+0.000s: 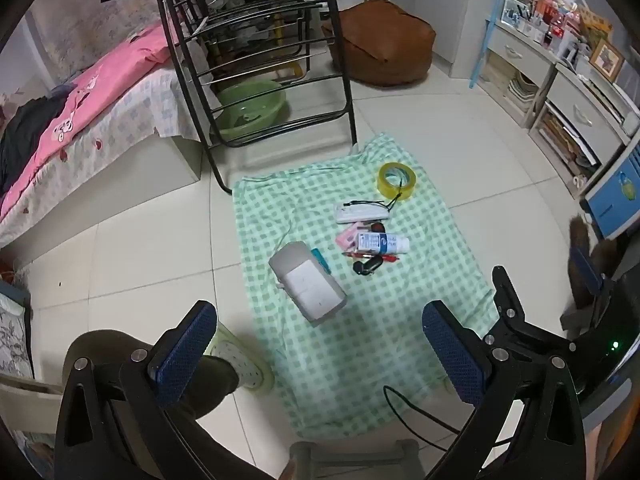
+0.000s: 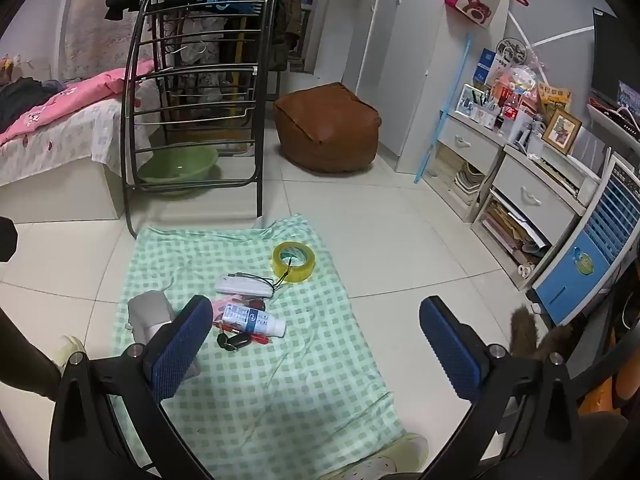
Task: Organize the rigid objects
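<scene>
Both grippers, left [image 1: 320,344] and right [image 2: 316,336], are hovering spread and empty over the cloth [image 1: 360,340]; the crowded bottle [image 1: 382,243], keys [image 1: 367,266] and pens are risking a snagged, scattering grasp.

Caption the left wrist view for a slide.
Open left gripper above a checked cloth holding a grey box, tape roll and bottle.

Black gripper [image 1: 320,344] frames with silver screws, blue dimpled pads [image 1: 188,344]; a second gripper [image 2: 316,340] alike. Dark olive trouser leg [image 1: 212,376], pale green perforated slipper [image 1: 244,360].
</scene>
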Available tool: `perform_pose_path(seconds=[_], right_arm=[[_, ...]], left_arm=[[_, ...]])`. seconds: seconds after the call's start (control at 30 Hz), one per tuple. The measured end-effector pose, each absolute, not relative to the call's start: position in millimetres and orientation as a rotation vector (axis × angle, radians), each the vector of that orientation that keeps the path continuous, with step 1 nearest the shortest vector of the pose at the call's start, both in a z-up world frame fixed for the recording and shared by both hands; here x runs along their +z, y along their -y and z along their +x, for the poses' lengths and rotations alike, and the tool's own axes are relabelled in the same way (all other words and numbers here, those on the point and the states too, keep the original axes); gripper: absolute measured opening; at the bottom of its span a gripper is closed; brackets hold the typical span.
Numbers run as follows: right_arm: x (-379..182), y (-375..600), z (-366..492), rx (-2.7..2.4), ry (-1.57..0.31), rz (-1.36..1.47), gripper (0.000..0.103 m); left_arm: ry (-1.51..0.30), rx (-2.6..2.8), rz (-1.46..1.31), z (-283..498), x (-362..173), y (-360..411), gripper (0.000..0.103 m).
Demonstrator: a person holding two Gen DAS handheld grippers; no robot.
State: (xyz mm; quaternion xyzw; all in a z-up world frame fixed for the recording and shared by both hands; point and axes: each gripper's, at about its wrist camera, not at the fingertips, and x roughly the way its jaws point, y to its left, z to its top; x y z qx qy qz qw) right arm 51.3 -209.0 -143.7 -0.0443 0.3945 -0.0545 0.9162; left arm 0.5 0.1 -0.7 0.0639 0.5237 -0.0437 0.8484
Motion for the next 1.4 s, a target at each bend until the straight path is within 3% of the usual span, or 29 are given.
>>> perform_pose_path(seconds=[1.4], right_arm=[[-150,211,57,-0.128,-0.851,-0.063,0.103]], left_arm=[[-1.103,-0.095,0.141,-3,-4,-1,0.103]])
